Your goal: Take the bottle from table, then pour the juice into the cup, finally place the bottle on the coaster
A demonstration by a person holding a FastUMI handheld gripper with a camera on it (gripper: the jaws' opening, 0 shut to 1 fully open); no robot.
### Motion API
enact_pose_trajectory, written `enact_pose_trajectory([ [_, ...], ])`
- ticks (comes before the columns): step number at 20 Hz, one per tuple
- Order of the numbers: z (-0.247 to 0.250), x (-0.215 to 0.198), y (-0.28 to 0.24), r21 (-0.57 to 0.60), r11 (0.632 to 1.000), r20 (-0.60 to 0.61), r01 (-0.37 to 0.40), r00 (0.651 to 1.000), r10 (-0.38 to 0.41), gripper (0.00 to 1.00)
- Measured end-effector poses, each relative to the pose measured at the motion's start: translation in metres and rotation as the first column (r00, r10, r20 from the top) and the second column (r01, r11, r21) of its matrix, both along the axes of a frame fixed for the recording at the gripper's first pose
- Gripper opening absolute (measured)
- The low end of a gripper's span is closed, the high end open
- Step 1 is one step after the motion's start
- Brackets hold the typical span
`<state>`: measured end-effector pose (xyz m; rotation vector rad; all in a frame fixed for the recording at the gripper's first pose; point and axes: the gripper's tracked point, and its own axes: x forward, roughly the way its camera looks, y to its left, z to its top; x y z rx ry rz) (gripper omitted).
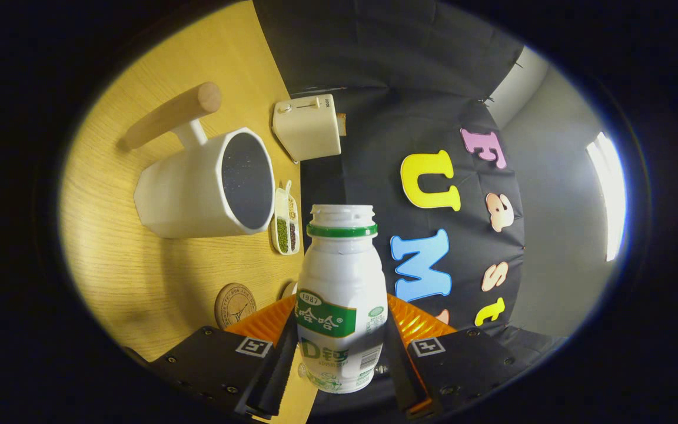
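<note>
While I hold the yogurt-drink bottle point(341, 306) clamped between both fingers of the gripper point(339, 371) | uncapped neck points ahead, tilted level | cup point(206, 188) mouth lies just ahead, off the neck's side | coaster point(235, 304) nearer table point(139, 271) edge.

Bottle point(339, 294) between jaws, cup point(206, 188) beyond.

Toaster point(308, 126) and, seemingly, small dish of beans point(285, 222) on wooden table point(139, 277)
</note>
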<state>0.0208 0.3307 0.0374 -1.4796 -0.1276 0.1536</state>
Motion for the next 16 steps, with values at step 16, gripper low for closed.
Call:
enact_pose_trajectory([
  [16, 0.0064, -0.0026, 0.0063, -0.130, 0.991, 0.020, 0.017, 1.000, -0.014, 0.71],
])
